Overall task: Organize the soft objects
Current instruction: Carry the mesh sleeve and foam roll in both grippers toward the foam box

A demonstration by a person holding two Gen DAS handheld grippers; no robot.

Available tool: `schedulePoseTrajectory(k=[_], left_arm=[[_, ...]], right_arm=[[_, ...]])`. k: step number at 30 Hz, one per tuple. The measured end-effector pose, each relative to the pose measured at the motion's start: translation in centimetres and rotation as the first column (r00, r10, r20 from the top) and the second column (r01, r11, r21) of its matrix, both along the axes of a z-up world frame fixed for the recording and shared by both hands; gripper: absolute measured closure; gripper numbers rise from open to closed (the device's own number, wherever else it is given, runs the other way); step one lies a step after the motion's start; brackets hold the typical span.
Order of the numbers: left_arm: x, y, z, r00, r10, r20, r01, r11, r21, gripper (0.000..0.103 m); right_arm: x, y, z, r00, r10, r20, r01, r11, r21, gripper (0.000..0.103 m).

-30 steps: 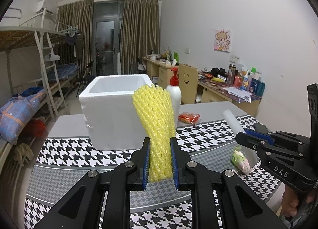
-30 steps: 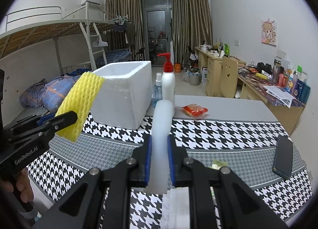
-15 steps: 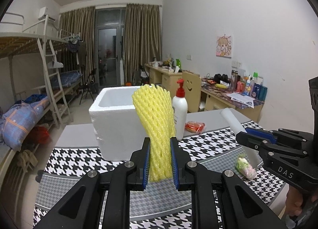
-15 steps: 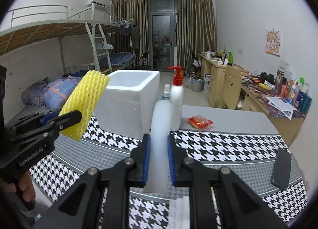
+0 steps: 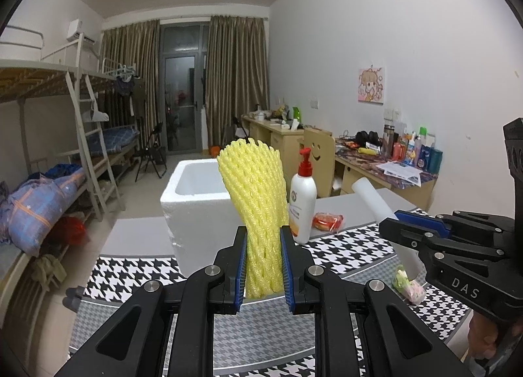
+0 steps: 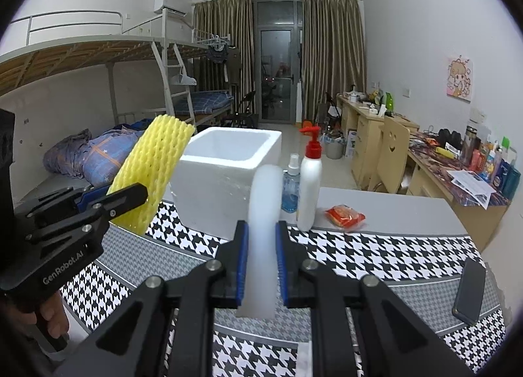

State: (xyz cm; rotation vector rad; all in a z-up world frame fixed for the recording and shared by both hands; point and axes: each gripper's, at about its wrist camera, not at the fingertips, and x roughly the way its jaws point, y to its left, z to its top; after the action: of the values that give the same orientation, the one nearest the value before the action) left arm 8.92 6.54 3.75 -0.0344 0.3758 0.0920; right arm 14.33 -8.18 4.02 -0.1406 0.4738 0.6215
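Both grippers raised above the table [image 6: 392,210], each clamping a foam piece.
White foam box [image 6: 225,177] stands far on the table, open top; pump bottle [image 6: 310,187] just right of it. Left gripper [image 5: 263,266] pinches the yellow foam net [image 5: 253,200] low, net fanning upright, box behind it. Right gripper [image 6: 260,267] clenches the white foam sleeve [image 6: 263,230], near side of box.

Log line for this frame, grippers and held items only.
left gripper: shut on yellow foam net | right gripper: shut on white foam sheet | both held above table | foam box: open
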Motion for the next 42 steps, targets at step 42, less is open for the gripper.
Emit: schedulePoseTrajectory(k=[42], left_arm=[[3.2,2.7,2.9,0.999,0.029,0.028,-0.029,1.0,0.005,0.083]], right_arm=[[2.4,3.9,4.0,0.995,0.07,0.067,-0.07,0.998,-0.004,0.084]])
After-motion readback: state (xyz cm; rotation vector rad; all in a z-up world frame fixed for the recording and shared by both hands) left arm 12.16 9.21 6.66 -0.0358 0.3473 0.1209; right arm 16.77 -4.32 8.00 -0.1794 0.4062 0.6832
